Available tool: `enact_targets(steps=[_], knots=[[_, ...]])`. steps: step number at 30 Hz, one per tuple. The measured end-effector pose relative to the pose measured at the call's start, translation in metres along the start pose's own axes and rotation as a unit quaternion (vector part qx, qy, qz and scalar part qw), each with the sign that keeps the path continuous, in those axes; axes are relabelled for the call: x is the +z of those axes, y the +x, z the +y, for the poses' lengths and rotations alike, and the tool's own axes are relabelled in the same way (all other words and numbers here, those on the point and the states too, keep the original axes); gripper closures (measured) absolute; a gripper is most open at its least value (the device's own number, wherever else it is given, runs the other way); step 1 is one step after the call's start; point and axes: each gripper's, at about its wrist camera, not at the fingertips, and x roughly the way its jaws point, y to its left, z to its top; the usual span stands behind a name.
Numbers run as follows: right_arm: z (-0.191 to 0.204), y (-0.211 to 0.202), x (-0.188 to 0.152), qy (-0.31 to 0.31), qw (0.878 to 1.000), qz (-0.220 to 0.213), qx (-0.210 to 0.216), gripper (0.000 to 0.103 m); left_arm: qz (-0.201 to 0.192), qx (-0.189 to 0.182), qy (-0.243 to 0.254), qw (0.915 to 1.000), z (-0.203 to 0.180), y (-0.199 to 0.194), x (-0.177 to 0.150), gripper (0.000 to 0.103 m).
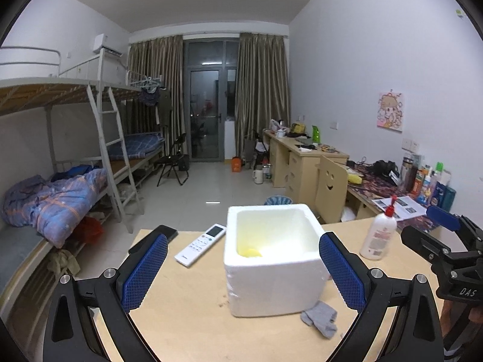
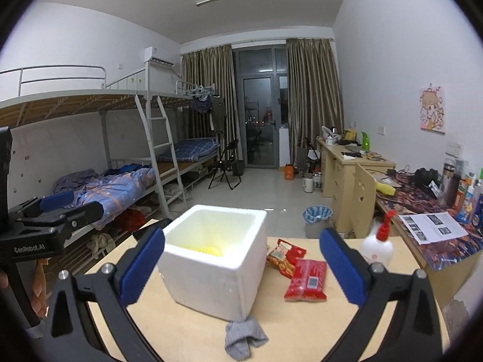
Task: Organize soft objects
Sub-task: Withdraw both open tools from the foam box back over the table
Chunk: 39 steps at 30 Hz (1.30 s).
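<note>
**Both tools wide open over the foam box**

Left tool [image 1: 243, 270] stands with its blue pads spread wide and nothing between them but air; the white foam box [image 1: 271, 259] sits on the counter [image 1: 187, 310] straight ahead at 12 o'clock. Right tool [image 2: 241, 267] is equally wide open and empty-handed, facing the same box from the other side.

Inside the box, a yellow soft thing [image 1: 249, 252] lies at the bottom, toward its 7 o'clock corner in the left wrist view. A grey sock [image 2: 243, 336] lies crumpled on the counter, touching the box's near corner, at 6 o'clock in the right wrist view.

Around the box: a white remote [image 1: 200, 244] and a dark phone [image 1: 154, 238] at 10 o'clock in the left wrist view, a white pump bottle [image 1: 379, 235] with a red top at 2 o'clock. In the right wrist view a red packet [image 2: 306, 280] and a snack bag [image 2: 285, 258] lie just beside the box at 3 o'clock, between the tool's pads.
</note>
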Motion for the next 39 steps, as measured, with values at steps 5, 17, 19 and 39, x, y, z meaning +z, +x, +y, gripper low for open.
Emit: enact_targets(steps=[5, 17, 19, 39], knots=[[-0.001, -0.021, -0.017, 0.0, 1.0, -0.009, -0.015, 0.0, 0.002, -0.011, 0.002, 0.9999, -0.01, -0.013, -0.018, 0.002], [-0.013, -0.035, -0.066, 0.02, 0.999, -0.007, -0.025, 0.0, 0.024, -0.051, -0.004, 0.9984, -0.028, -0.002, -0.077, 0.002], [-0.013, -0.034, -0.076, 0.012, 0.999, -0.001, -0.036, 0.0, 0.026, -0.056, -0.008, 0.9981, -0.031, 0.002, -0.091, 0.002], [-0.025, -0.024, -0.164, 0.041, 0.994, 0.081, -0.055, 0.0, 0.045, -0.08, -0.01, 0.9957, -0.056, 0.039, -0.172, 0.002]])
